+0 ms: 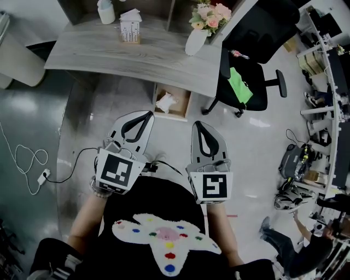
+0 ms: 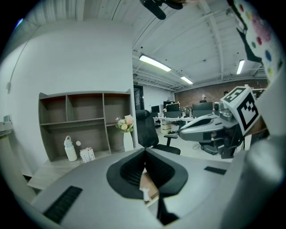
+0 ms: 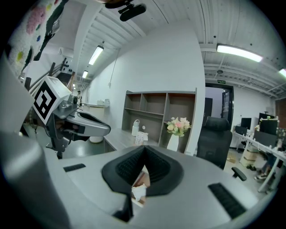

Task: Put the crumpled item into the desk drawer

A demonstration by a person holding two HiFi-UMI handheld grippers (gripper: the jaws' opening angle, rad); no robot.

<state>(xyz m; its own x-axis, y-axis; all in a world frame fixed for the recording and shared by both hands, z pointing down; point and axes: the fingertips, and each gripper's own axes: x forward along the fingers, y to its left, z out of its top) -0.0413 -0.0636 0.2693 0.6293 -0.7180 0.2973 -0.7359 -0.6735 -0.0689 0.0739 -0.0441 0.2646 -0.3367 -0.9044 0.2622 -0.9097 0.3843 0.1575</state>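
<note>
A white crumpled item lies inside the open wooden desk drawer under the grey desk. Both grippers hang side by side short of the drawer, apart from it. My left gripper is shut with nothing in it, its jaws meeting at the tips. The right gripper is shut and empty as well. Through the opening behind each pair of closed jaws I glimpse the crumpled item in the drawer.
On the desk stand a white vase of flowers, a small house-shaped holder and a white bottle. A black office chair with a green cloth sits right of the drawer. A cable runs over the floor at left.
</note>
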